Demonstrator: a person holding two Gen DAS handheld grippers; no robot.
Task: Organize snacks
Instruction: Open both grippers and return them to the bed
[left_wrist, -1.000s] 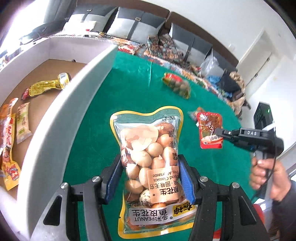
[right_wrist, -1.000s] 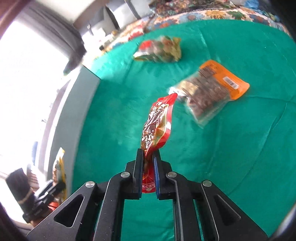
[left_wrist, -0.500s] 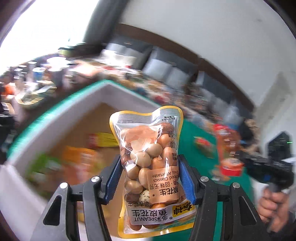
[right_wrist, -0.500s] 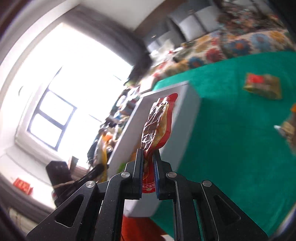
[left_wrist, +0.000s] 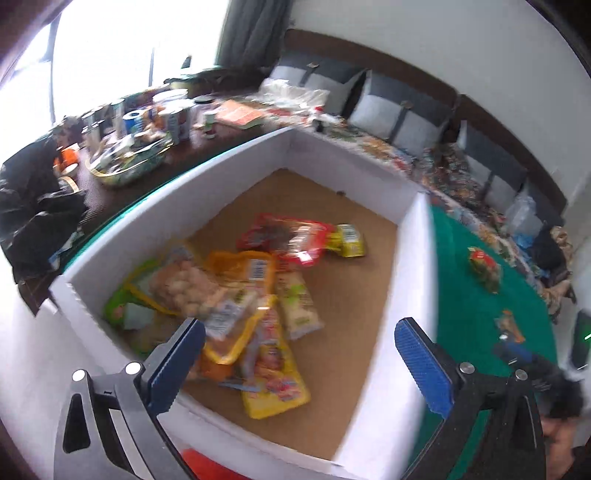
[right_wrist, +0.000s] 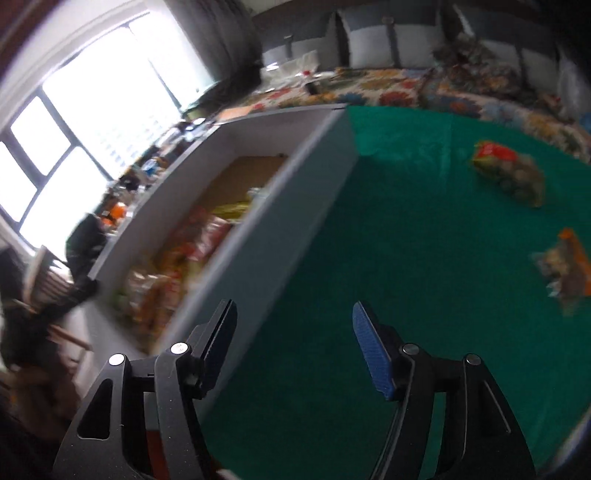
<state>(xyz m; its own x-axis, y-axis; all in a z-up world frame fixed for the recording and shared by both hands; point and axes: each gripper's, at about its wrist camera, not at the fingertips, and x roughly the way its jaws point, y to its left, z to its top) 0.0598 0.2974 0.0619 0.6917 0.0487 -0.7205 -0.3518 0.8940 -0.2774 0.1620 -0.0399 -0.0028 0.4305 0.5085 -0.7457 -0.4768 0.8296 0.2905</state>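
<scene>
Left wrist view is showing the left claw (left_wrist: 295, 339) standing wide open and empty over the white box (left_wrist: 413, 258); the peanut bag (left_wrist: 184, 288) it was gripping a second ago is now lying inside, near the box's left wall, on the other snacks (left_wrist: 273, 373). The bag's long axis seems to be running from the box's left wall toward its middle, though blur is making its outline hard to judge. The right claw (right_wrist: 293, 343) is also gaping with nothing in it, its red packet (left_wrist: 291, 236) probably among the heap. So two more items are stowed. On the green worktop (right_wrist: 406, 258), toward its far right edge, two packets are waiting: a red-topped one (right_wrist: 509, 173) and an orange one (right_wrist: 565, 266).
</scene>
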